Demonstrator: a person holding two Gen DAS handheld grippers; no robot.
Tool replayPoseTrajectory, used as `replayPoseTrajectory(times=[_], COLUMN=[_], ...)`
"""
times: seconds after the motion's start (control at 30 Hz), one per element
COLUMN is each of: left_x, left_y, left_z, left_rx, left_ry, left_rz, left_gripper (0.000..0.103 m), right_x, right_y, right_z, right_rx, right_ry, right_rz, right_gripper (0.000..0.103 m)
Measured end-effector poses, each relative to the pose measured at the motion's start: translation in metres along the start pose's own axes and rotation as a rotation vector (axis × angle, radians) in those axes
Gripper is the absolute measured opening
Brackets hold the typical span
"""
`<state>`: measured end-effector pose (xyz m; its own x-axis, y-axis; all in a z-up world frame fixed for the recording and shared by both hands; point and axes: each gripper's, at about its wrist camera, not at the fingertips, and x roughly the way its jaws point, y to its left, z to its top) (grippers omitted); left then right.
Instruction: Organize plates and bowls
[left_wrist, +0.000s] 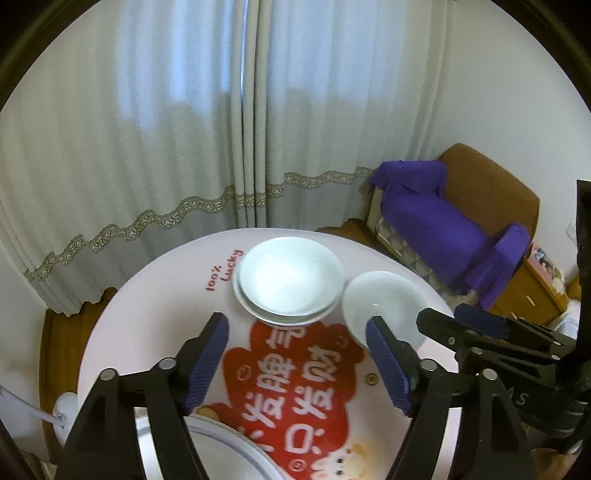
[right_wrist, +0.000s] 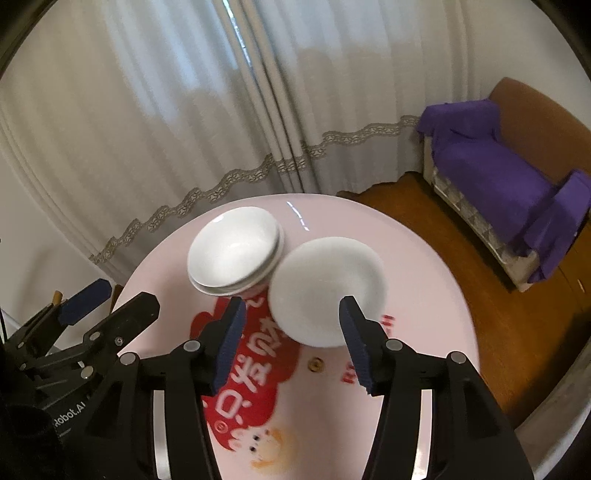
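From the left wrist view, the left gripper (left_wrist: 297, 334) is seen with its jaws spread apart and nothing between them but the printed tablecloth (left_wrist: 288, 387) of the round table (left_wrist: 122, 314). Beyond the fingertips, a stack of 2 white dishes (left_wrist: 290, 280) is set near the far edge, and a single white bowl (left_wrist: 382, 302) sits just beside it on the right, partly hidden by the right fingertip. A larger plate rim (left_wrist: 221, 446) is glimpsed at the bottom, under the gripper. The right gripper (left_wrist: 465, 317) is seen at the right edge, close to the single bowl. A risk is judged here: if either gripper is swung sideways, the bowl could be knocked into the stack or pushed toward the table edge.

From the right wrist view, the right gripper (right_wrist: 291, 306) is shown with its jaws parted and empty; the bowl (right_wrist: 327, 290) lies just beyond and between the fingertips, untouched as far as can be told. The stack (right_wrist: 234, 251) is placed so close that touching cannot be ruled out. The picture is blurred, so fast motion is suspected. Smooth glazed ware is judged likely to slip if it is pinched on the rim alone, and the neighbouring stack could be clipped by the left finger during a grab.
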<state>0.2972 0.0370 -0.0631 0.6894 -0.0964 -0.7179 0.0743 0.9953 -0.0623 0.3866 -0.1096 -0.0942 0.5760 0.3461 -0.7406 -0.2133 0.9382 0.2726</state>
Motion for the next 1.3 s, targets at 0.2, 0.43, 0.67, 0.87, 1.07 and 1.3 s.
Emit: replayPoseTrajectory(times=[0.2,0.43,0.67,0.87,1.07,1.3], left_x=[0.008,0.041,0.093,0.127,0.162,0.193], left_y=[-0.025,-0.039,-0.040,-0.044,-0.052,-0.064], left_z=[0.001,0.021,0.042,0.058,0.070,0.082], left_rx=[-0.036,-0.042,-0.067,-0.078,-0.079,-0.059], left_ry=[0.039,0.086,0.166,0.222,0.272,0.288], left_rz=[-0.029,-0.012,0.019,0.043,0.055,0.055], left_gripper=[0.077,0.077,0.077,0.074,0.067,0.046], right_x=[-0.011,-0.006,0.035,0.069,0.089,0.094], right_y=[-0.031,-0.057,-0.076,-0.092,-0.100,-0.100], right_z=[-0.002,0.004,0.007,0.006,0.005,0.001], right_rx=[0.025,0.053,0.076,0.116,0.128,0.119], right_ry=[-0.003,-0.007,0.053,0.099,0.130,0.139], right_rz=[-0.003,-0.006,-0.020,-0.003,0.026,0.057], right_gripper=[0.054,0.055,0.055,0.054,0.037,0.016])
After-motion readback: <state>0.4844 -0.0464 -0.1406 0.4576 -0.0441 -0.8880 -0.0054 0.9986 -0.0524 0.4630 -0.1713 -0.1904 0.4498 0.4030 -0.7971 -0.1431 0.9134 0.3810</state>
